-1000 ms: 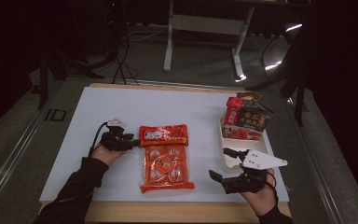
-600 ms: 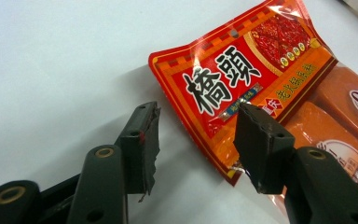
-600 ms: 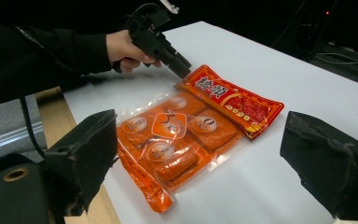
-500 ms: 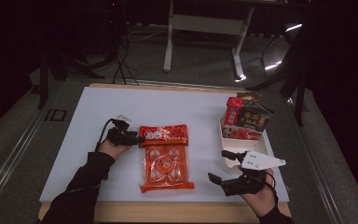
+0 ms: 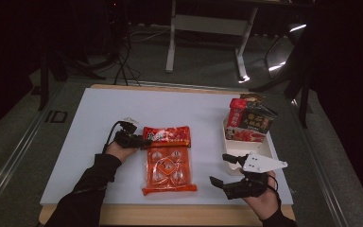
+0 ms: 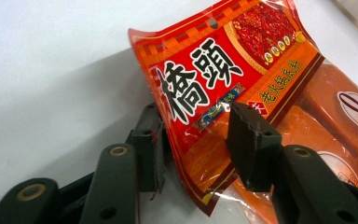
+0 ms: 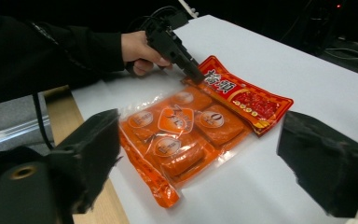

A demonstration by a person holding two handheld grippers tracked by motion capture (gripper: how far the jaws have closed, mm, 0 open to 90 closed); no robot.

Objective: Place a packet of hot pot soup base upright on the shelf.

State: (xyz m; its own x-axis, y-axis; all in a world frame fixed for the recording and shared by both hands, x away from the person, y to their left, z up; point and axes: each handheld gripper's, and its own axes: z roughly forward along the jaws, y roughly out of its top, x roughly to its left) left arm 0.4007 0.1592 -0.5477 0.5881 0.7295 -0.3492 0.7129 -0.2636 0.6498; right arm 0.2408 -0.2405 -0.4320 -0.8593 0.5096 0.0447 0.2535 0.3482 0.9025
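There, on the white desk (image 5: pixel 75 142), the orange snack pack (image 5: pixel 168 163) lay flat near the middle, its red header strip at the far end. The left hand-held gripper (image 5: pixel 144 141) sat at the near-left corner of that header; its jaws had just been closing, with the lifted corner of the pack (image 6: pixel 200 154) between them, one pad under it and one over it, though a firm pinch could not be told. The right hand-held gripper (image 5: pixel 222 170) hovered well apart from the pack, jaws wide and empty, just beside a white box (image 5: pixel 230 142) stuffed with snack packets (image 5: pixel 250 120).
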